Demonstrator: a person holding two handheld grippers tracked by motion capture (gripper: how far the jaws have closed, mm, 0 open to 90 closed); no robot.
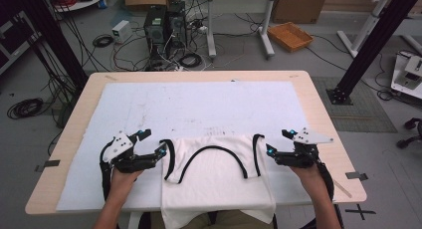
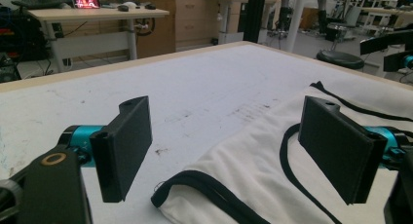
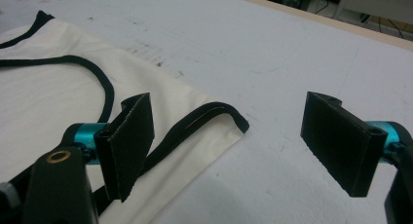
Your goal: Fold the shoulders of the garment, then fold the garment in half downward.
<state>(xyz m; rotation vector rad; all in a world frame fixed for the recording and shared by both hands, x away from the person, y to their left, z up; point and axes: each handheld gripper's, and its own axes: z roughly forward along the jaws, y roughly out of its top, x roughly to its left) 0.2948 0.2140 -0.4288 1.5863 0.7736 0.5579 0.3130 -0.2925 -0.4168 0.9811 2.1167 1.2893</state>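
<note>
High view: a white sleeveless top [image 1: 214, 174] with black trim lies flat at the near middle of the bench [image 1: 318, 97], on a white sheet [image 1: 199, 107] that covers most of the bench top. The neckline forms a black arc open toward 6 o'clock; black-edged armholes sit at the garment's 9 o'clock and 3 o'clock sides. The hem end hangs over the near bench edge at 6 o'clock.

The left gripper [image 1: 161, 150] sits at 9 o'clock of the garment, just beside the left shoulder strap. In the left gripper view its jaws stand wide apart with nothing clamped; the black-trimmed strap lies on the sheet below and between them.

The right gripper [image 1: 269, 150] sits at 3 o'clock, just beside the right strap. In the right gripper view its jaws are spread wide and hold nothing; the strap corner [image 3: 229, 118] lies flat on the sheet between them, nearer the left jaw.

Open sheet extends from the shoulders toward 12 o'clock up to the far bench edge. Bare sheet also runs toward 9 o'clock and 3 o'clock beyond each gripper, narrower on the 3 o'clock side.
</note>
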